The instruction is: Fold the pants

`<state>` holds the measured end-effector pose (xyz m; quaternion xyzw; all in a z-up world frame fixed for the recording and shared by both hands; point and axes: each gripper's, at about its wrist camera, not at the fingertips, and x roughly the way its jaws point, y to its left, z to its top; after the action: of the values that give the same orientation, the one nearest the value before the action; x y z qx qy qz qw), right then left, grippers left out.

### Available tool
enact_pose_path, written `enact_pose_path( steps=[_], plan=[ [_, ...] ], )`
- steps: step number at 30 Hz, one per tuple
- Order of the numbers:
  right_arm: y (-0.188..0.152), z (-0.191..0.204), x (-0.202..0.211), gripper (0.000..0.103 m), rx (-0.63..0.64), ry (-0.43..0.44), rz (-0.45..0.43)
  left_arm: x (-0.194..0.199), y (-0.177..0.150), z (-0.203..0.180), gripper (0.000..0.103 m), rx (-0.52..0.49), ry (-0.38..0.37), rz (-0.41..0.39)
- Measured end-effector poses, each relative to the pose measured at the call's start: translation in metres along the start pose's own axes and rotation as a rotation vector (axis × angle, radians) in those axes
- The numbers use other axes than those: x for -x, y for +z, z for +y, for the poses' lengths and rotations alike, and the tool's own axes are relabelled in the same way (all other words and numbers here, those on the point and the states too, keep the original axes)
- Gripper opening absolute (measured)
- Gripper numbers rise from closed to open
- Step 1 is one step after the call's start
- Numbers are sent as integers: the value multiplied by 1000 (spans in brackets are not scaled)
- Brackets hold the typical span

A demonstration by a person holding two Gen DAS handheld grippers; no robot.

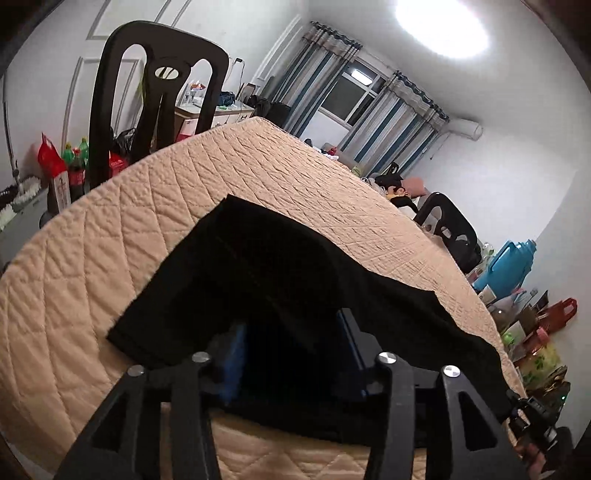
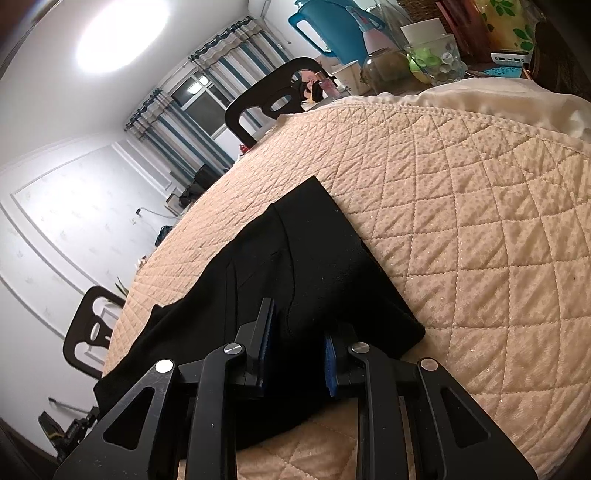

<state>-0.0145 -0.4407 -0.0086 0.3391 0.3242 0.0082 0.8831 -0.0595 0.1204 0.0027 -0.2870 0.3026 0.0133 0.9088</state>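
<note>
Black pants (image 1: 258, 258) lie folded on a beige quilted cover (image 1: 277, 158). In the left wrist view my left gripper (image 1: 291, 350) hovers over their near edge with its blue pads (image 1: 232, 354) standing wide apart; the cloth lies flat beneath them and nothing is pinched. In the right wrist view the pants (image 2: 314, 251) stretch away as a long dark band across the cover (image 2: 461, 221). My right gripper (image 2: 298, 354) sits at the near end of that band, its pads (image 2: 266, 347) drawn in against a thick fold of the black cloth that fills the gap.
A black plastic chair (image 1: 155, 92) stands at the far-left edge of the bed, another (image 1: 448, 225) on the right. Soda bottles and red bags (image 1: 70, 166) crowd the left. A blue jug (image 2: 332, 29), jars and cups (image 2: 432, 59) sit beyond the far edge.
</note>
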Motion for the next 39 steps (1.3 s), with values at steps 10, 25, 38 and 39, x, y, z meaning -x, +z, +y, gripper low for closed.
enact_pose_path(
  steps=[10, 25, 38, 39],
  plan=[
    [3, 4, 0, 19, 24, -44, -17, -12, 14, 13, 7, -4, 111, -18],
    [-3, -8, 19, 12, 17, -44, 26, 14, 19, 32, 5, -33, 168, -2],
    [5, 6, 42, 25, 94, -170, -68, 28, 47, 51, 38, 6, 296, -5],
    [7, 7, 44, 26, 104, -184, -85, 24, 52, 48, 44, -15, 275, -8]
  ],
)
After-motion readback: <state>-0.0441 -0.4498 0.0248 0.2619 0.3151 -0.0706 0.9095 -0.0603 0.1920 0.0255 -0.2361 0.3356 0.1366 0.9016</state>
